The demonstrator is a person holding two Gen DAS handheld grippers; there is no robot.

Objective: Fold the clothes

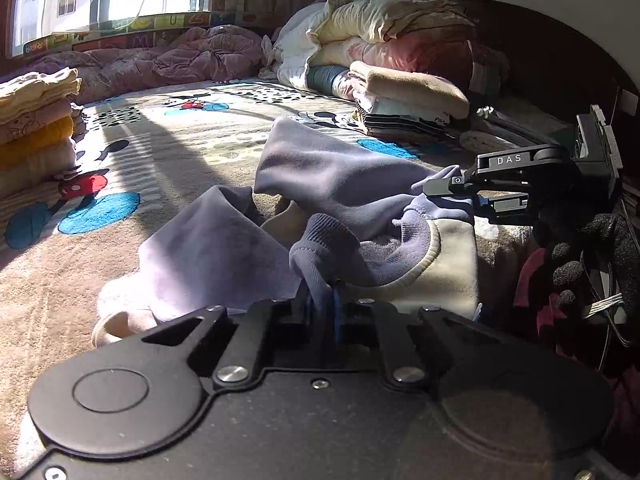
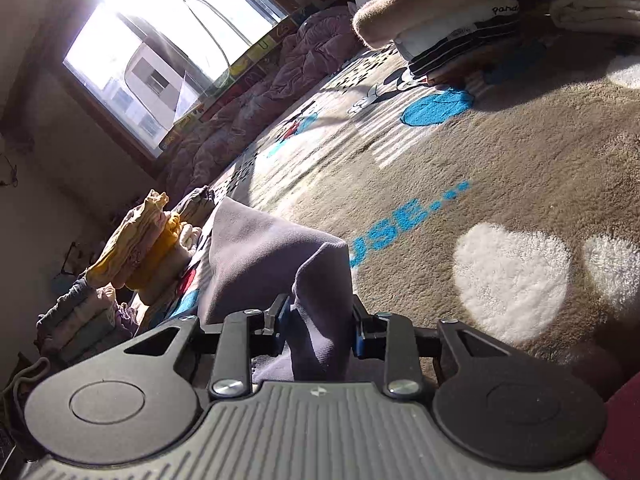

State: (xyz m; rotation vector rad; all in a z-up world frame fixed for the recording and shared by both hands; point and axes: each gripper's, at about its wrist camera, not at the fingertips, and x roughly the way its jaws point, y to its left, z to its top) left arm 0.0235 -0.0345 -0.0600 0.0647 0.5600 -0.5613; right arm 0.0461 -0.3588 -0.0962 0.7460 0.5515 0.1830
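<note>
A lavender-grey sweatshirt (image 1: 340, 184) with a cream body panel (image 1: 452, 264) lies bunched on the bed. My left gripper (image 1: 320, 308) is shut on its dark ribbed cuff (image 1: 320, 248), close to the camera. My right gripper (image 1: 444, 190) comes in from the right and pinches the fabric near the collar. In the right wrist view the right gripper (image 2: 318, 320) has grey cloth (image 2: 272, 264) bunched between its fingers, held a little above the blanket.
A beige Mickey Mouse blanket (image 1: 168, 148) covers the bed. Folded clothes are stacked at the left (image 1: 36, 120) and at the back right (image 1: 404, 100). A pile of quilts (image 1: 380, 36) lies behind. A purple duvet (image 1: 160, 60) runs under the window.
</note>
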